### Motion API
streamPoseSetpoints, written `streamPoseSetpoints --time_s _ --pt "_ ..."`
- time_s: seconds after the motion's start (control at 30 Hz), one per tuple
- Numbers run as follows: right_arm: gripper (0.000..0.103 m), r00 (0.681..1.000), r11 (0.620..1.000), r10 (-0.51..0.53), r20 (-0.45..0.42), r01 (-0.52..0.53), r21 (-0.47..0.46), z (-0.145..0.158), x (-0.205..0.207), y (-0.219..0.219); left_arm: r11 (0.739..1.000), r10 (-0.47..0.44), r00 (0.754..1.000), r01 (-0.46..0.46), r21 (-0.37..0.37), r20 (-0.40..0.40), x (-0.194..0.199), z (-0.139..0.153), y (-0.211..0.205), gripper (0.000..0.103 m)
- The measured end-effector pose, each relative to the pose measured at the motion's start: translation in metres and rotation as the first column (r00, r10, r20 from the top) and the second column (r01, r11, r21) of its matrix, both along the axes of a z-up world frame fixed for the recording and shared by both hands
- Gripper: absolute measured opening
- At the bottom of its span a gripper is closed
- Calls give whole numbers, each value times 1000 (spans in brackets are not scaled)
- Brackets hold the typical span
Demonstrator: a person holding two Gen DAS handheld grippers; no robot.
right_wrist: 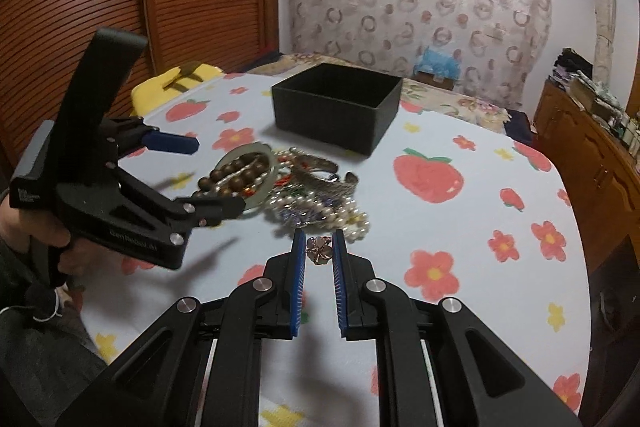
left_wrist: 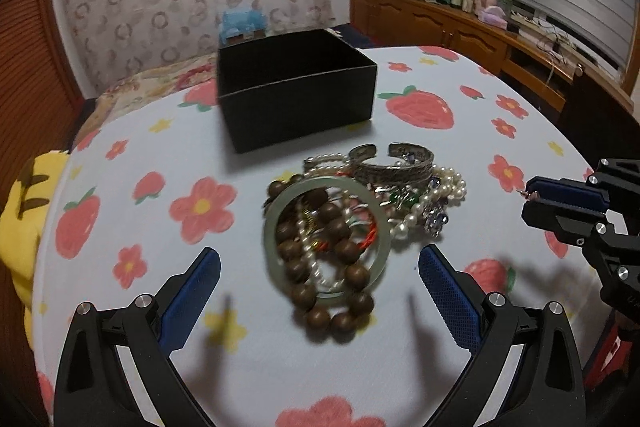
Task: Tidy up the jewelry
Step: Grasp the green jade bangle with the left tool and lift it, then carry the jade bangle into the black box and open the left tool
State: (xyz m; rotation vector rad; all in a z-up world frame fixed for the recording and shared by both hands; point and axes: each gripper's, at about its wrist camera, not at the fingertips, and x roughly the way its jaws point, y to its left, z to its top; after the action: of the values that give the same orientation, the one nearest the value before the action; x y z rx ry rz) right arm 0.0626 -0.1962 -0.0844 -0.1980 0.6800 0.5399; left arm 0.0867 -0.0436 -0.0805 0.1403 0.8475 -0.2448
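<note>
So the right gripper (right_wrist: pixel 319 251) is pinched on a small rose-gold flower-shaped piece (right_wrist: pixel 319 250), maybe a brooch or a ring, too small to say which. It's held up just beside the jewelry pile (left_wrist: pixel 360 211) on the strawberry-print tablecloth (left_wrist: pixel 420 367).

The left gripper (left_wrist: pixel 319 277) is spread wide with nothing in it, hovering over the near side of the pile, right about where the pale green jade bangle (left_wrist: pixel 326 233) sits with the wooden bead bracelet (left_wrist: pixel 320 267) looped through it. Pearl strands (left_wrist: pixel 436 199) and a silver cuff (left_wrist: pixel 394 167) are tangled up behind that.

The black box (left_wrist: pixel 296 87) sits open-topped on the far side of the pile, a bit apart from it. I can't see its floor from either angle.

My read: the pick is done and the flower piece is ready to go to the box. Next move would be carrying it over the pile and clear above the rim before letting go. The left one looks lined up for the bangle, but those beads will likely drag along.
</note>
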Motion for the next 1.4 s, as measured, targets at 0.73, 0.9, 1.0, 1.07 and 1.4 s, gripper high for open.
streamPoseSetpoints --time_s 0.73,0.9,1.0,1.07,1.4 --pt "15 1000 1000 1 8 -1 -5 1 6 5 997 -41 998 44 -66 55 -12 26 10 68" --pt "15 1000 1000 2 26 -2 -9 8 8 8 996 -37 993 46 -80 109 -18 50 16 68" --pt "15 999 1000 6 43 -6 -11 14 12 11 996 -31 990 43 -81 136 -18 61 20 68" --pt "15 999 1000 10 53 -9 -13 19 18 14 996 -21 990 33 -78 142 -14 63 22 68" --pt "15 996 999 35 82 -35 -6 33 82 37 997 29 992 -20 -71 126 17 56 39 68"
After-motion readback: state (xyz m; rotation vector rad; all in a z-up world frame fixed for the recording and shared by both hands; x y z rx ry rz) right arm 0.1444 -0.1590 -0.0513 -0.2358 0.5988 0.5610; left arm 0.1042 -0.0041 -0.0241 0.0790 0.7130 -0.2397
